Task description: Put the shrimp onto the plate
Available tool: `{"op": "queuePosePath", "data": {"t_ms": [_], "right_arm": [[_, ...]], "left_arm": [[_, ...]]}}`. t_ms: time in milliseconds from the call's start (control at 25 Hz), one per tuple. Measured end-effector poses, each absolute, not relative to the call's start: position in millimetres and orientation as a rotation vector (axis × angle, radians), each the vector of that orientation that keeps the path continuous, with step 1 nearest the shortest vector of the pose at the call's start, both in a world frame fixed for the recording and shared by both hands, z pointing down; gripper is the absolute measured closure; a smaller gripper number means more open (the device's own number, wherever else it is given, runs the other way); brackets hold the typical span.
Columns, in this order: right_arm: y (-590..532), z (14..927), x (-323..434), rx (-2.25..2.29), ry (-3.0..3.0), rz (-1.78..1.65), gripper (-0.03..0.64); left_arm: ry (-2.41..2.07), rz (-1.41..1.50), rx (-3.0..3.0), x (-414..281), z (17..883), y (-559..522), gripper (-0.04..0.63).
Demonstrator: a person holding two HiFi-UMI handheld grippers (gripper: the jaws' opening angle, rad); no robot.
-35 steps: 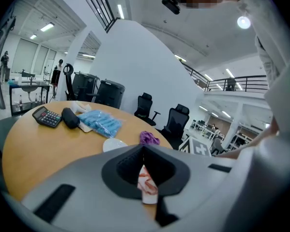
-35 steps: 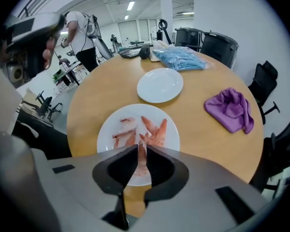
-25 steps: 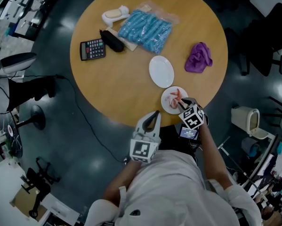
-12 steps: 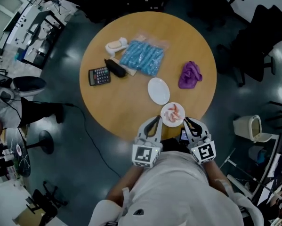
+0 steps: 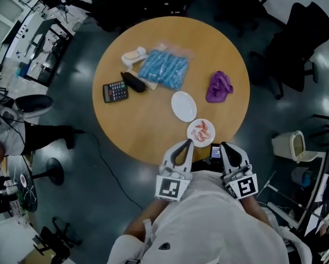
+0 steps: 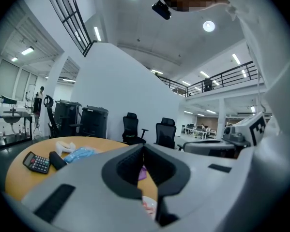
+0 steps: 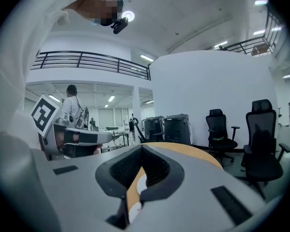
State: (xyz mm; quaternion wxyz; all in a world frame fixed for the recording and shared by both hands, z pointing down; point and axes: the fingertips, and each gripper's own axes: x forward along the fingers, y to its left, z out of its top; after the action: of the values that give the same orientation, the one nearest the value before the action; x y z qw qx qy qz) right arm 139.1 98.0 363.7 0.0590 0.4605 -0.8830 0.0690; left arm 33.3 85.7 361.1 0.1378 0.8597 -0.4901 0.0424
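Clutter fills the left half of the table (image 5: 132,122) — a calculator (image 5: 115,91), a black case (image 5: 134,81), a bag of blue pieces (image 5: 164,69) — and none of it is in play. Next comes an empty oval plate (image 5: 184,106). Just beside it, nearer the person, is the small round plate (image 5: 190,137) with the pink shrimp (image 5: 202,130) lying on it. The left gripper (image 5: 182,146) hangs off the table's near edge, its jaws closed together on nothing. A purple cloth (image 5: 219,87) lies farther right, well apart.

The right gripper (image 5: 227,147) had its tips over the small plate a second ago. It has drawn back off the edge beside the left one, and its jaws also meet at the tips with nothing between them. The shrimp has stayed on the plate through that retreat, so I judge the placing done, with both tools at rest.
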Motion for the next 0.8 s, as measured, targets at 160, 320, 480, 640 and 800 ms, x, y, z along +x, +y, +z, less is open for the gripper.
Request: {"op": "queuePosePath", "data": {"t_ms": [160, 320, 480, 640, 800], "right_arm": [[94.7, 365.6, 142.8, 1.431, -2.667, 0.243, 0.6], [95.6, 363.8, 142.9, 1.437, -2.665, 0.227, 0.6], [96.6, 363.0, 143.6, 1.44, -2.666, 0.228, 0.6], [100.4, 364.0, 143.9, 1.437, -2.663, 0.236, 0.6], [102.0, 363.9, 142.9, 1.432, -2.665, 0.237, 0.6]], "left_arm": [[-1.423, 0.112, 2.483, 31.1, 361.8, 83.5, 0.588], [-1.421, 0.116, 2.508, 33.2, 358.8, 84.4, 0.588], [-1.415, 0.104, 2.501, 34.3, 359.4, 84.0, 0.588], [-1.408, 0.111, 2.504, 35.2, 361.0, 87.6, 0.588], [-1.406, 0.112, 2.5, 35.3, 361.2, 88.5, 0.588]]}}
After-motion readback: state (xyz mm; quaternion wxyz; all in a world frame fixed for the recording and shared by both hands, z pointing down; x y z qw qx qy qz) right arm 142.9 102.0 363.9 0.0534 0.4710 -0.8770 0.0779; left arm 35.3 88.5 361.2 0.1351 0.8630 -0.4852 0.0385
